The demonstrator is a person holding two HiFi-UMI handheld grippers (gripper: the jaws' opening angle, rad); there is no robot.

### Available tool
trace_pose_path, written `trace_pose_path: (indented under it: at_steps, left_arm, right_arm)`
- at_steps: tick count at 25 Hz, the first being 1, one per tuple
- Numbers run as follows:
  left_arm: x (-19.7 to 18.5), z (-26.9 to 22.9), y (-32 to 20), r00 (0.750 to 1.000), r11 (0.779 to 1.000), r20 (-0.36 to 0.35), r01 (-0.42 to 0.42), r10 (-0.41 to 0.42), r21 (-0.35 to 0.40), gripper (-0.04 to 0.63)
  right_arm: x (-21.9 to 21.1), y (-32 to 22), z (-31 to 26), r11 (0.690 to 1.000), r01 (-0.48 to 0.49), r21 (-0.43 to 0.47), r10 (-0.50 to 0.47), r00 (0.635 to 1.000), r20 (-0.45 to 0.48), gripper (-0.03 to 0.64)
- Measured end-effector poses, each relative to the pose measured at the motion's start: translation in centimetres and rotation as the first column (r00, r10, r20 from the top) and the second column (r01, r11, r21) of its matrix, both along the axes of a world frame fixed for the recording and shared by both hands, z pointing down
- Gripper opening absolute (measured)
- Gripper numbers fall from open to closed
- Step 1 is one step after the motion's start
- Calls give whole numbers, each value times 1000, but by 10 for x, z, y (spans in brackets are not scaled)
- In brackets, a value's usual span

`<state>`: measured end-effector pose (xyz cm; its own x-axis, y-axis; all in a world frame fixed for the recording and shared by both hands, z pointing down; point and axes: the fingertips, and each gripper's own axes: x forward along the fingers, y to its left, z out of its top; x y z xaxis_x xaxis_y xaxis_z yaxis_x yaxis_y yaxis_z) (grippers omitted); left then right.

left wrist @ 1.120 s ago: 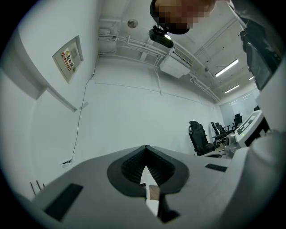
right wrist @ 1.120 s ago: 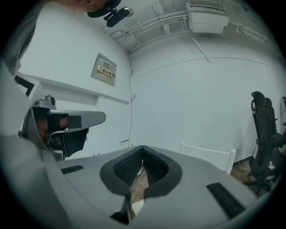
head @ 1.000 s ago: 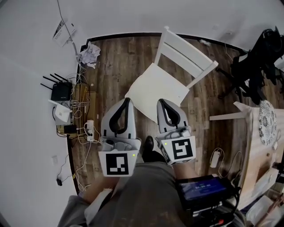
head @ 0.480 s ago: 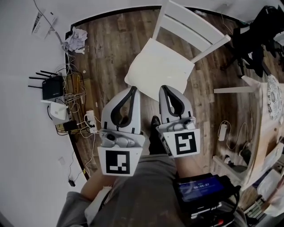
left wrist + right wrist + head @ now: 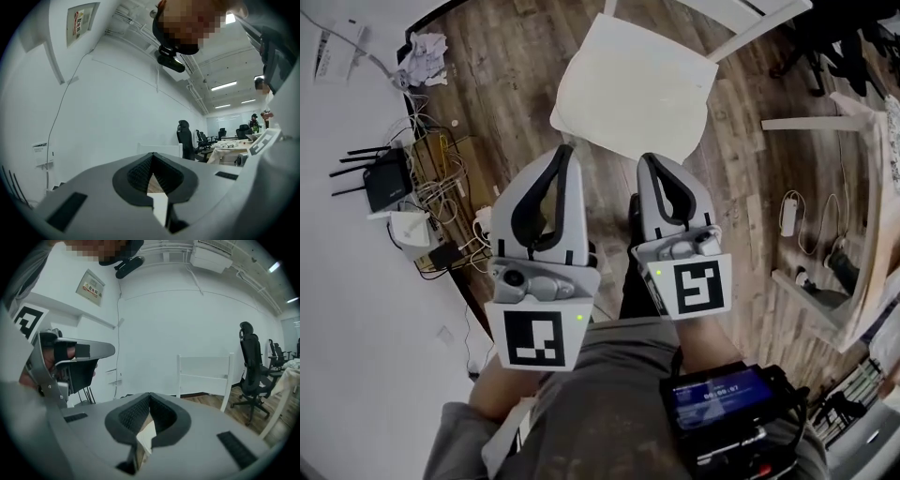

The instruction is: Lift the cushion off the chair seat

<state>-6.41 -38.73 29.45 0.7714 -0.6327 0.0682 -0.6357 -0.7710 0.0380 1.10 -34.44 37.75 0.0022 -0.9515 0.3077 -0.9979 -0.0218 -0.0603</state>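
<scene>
- The cushion lies flat on the seat of the chair and covers it from edge to edge. No corner or edge is raised, so the lift itself has not begun.
- The left gripper has its jaws together at the tips with nothing between them. From the head view its tip shows just short of the seat's near edge, by the near-left corner.
- The right gripper is closed in the same way and is empty. Its tip shows at the middle of the same near edge, just beside the left one.
- Whether either tip touches the cushion cannot be told. Neither has any hold on it.
- Both gripper views look across the seat toward the chair back. A strip of white cushion shows through the gap behind the closed tips.
- Done so far, as I judge it: only the approach, with both tools side by side and facing the near edge.
- Still to do:
  - part the jaws;
  - take the cushion's near edge between them;
  - close on it;
  - raise it clear of the seat.
</scene>
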Motion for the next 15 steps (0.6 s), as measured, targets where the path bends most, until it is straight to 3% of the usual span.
trace_pose_path:
  at_steps: [4,7,15]
  left_arm:
    - [-2,37,-2,1000,1000,11,-21,21,-17,6]
    - [-3,70,-4,1000,1000,19,-21,21,-23,6]
    - [-14,160,-13,1000,998,22,10,-9,-61,6]
  right_arm:
    - [-6,11,45,997,-24,-72,25,1000,16,8]
    - [-8,11,73,999,-20,-39,21,1000,23,8]
    - [-19,15,174,996,-5,-90,9,999,45,8]
